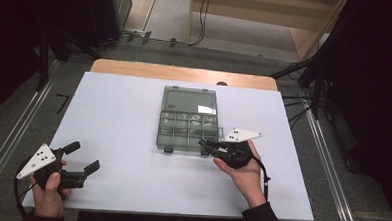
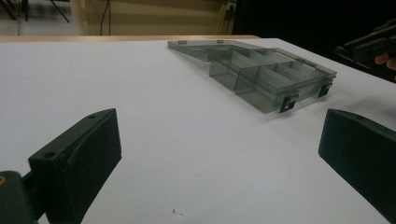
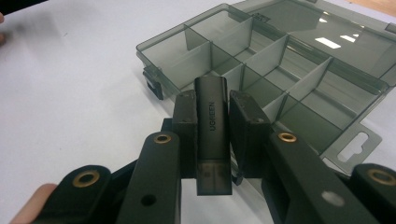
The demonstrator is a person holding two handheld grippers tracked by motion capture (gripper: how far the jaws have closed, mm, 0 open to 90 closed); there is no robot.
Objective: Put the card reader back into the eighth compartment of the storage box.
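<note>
Item: UGREEN adapter (image 3: 212, 140) | Location: clamped across its flat sides in right gripper (image 1: 208, 144), at near-right corner of compartment box (image 1: 188, 121) | Handling: likely light, rigid, smooth-cased; hold mid-body | Left gripper (image 1: 85, 158): wide open, empty

Dark grey UGREEN adapter (image 3: 213, 135) above open smoky compartment box (image 3: 261, 70), lid flat behind.

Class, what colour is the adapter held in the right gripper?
Dark grey adapter, clearest in the right gripper view.

A high camera looks down; two low tongs-mounted cameras share the organizer box (image 1: 189, 121).
</note>
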